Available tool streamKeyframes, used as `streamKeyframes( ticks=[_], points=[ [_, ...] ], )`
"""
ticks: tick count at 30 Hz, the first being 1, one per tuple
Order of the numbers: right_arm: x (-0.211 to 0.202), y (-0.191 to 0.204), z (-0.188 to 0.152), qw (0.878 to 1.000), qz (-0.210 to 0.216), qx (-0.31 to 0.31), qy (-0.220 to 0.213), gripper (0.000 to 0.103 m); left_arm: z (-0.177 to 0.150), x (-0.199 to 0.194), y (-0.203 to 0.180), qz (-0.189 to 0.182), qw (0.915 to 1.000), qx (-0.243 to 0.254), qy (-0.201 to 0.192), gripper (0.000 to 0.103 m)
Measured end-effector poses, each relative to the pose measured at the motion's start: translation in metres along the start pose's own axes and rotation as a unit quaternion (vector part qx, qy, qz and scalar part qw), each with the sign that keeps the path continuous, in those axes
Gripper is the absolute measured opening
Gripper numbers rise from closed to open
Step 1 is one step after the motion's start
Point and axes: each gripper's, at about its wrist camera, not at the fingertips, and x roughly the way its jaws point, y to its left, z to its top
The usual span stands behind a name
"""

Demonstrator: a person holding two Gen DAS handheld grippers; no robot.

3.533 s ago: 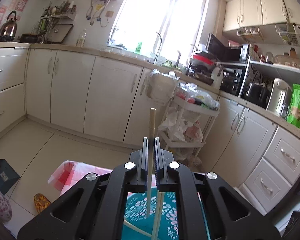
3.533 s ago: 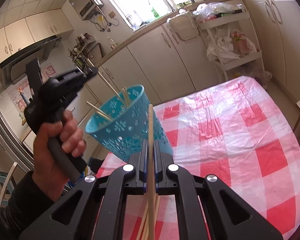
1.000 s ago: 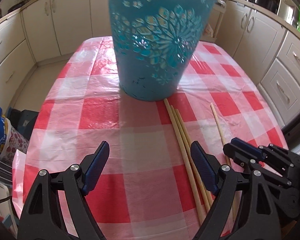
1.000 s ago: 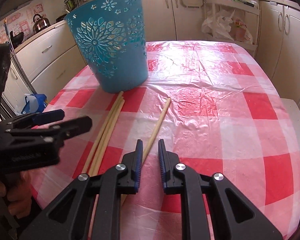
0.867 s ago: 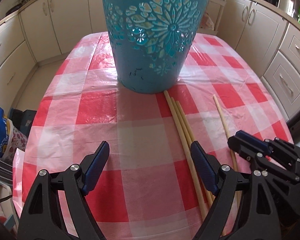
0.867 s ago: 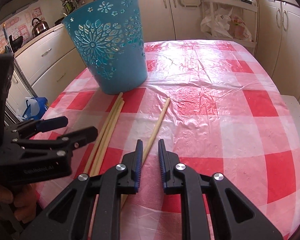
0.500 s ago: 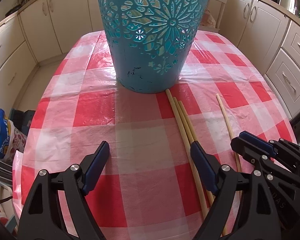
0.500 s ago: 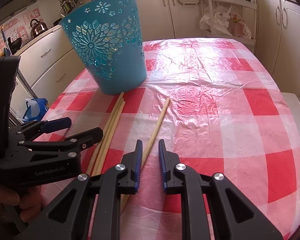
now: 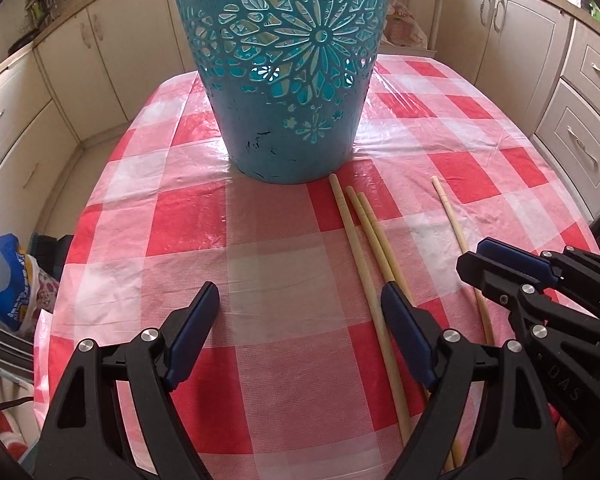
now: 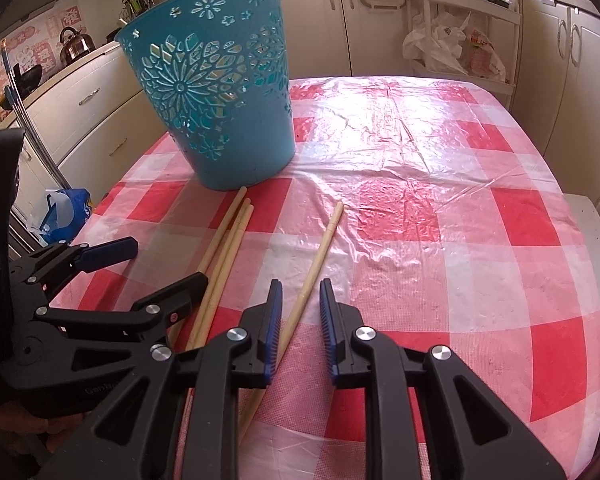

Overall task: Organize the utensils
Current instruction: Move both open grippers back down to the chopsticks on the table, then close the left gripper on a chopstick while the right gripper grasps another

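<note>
The left tongs hang low over the near left part of the table, spread wide with nothing between the two fingers. Their blue pads are visible, but the handle is cut off by the lower edge of the picture. In the right wrist view the same left tongs appear at the left edge, and the hand behind them is mostly hidden.

The teal basket stands upright toward the far left part of the table, on the red and white checked cloth. Its rim is cut off in the left wrist view; in the right wrist view the basket shows whole, but what lies inside cannot be made out through the pattern of holes.

Just in front of the basket lie three chopsticks close together, with their far tips near its base. Their near ends are hidden behind the right finger of the left tongs.

A single chopstick lies apart from them, more to the right. The right tongs are over its near part, slightly parted, one finger on each side of it, not pinching it. Whether the fingers touch the stick cannot be told, and its near end is hidden under them.
</note>
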Motion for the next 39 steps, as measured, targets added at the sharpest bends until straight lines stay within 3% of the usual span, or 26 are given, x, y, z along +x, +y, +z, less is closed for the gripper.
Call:
streamKeyframes(
  ticks=[8, 12, 15, 17, 22, 29, 39],
  points=[
    [0.003, 0.003, 0.004, 1.000, -0.015, -0.012, 0.003, 0.020, 0.002, 0.001, 0.005, 0.002, 1.0000, -0.003, 0.001, 0.079],
    [0.008, 0.000, 0.012, 1.000, -0.023, -0.012, 0.007, 0.020, 0.003, 0.000, 0.006, -0.002, 1.0000, 0.001, -0.005, 0.069],
    [0.009, 0.006, 0.011, 0.999, -0.027, -0.028, 0.008, 0.019, -0.003, -0.005, 0.006, -0.003, 0.9998, 0.002, -0.019, 0.046],
    [0.008, 0.012, 0.008, 0.999, -0.027, -0.044, 0.010, 0.014, -0.007, -0.009, 0.008, -0.005, 0.9996, 0.003, -0.026, 0.027],
    [0.001, 0.018, 0.000, 0.998, -0.004, -0.057, 0.023, 0.010, -0.015, -0.017, 0.019, -0.027, 0.9993, 0.016, -0.020, 0.006],
    [0.003, 0.010, 0.006, 0.999, 0.003, -0.031, 0.033, 0.011, -0.018, -0.022, 0.035, -0.071, 0.9973, 0.020, 0.005, 0.006],
    [0.014, 0.016, 0.017, 0.998, -0.005, -0.047, 0.028, 0.008, 0.015, 0.000, 0.025, -0.035, 0.9990, 0.027, 0.000, 0.014]
  ],
)
